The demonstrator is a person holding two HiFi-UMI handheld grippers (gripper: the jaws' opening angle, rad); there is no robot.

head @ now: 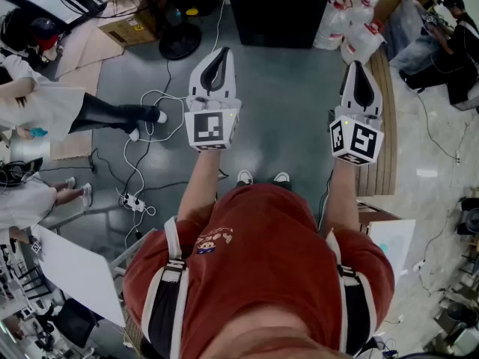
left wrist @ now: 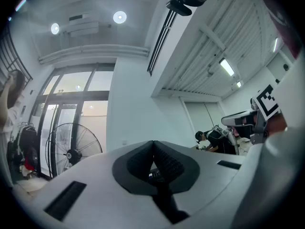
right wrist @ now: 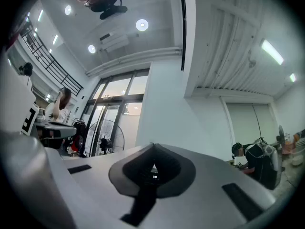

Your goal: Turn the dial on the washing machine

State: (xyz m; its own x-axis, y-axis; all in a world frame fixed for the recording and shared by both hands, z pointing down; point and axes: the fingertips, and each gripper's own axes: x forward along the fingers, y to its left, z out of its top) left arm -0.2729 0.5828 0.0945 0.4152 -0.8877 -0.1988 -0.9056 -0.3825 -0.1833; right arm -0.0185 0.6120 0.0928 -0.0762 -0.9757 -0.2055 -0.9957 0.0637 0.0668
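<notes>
No washing machine or dial shows in any view. In the head view the person in a red shirt holds both grippers out in front, over a grey floor. My left gripper [head: 222,53] is shut, its jaws meeting at the tip with nothing between them. My right gripper [head: 360,65] is also shut and empty. Both gripper views look up at the ceiling and a white wall. In them the left gripper [left wrist: 153,142] and the right gripper [right wrist: 153,146] show dark pads pressed together at the tip.
A black cabinet [head: 281,10] stands ahead, with plastic jugs [head: 352,25] to its right and a fan base [head: 179,47] to its left. Cables and a power strip [head: 133,200] lie on the floor at left. People [head: 45,111] sit at left. A wooden platform [head: 383,126] runs along the right.
</notes>
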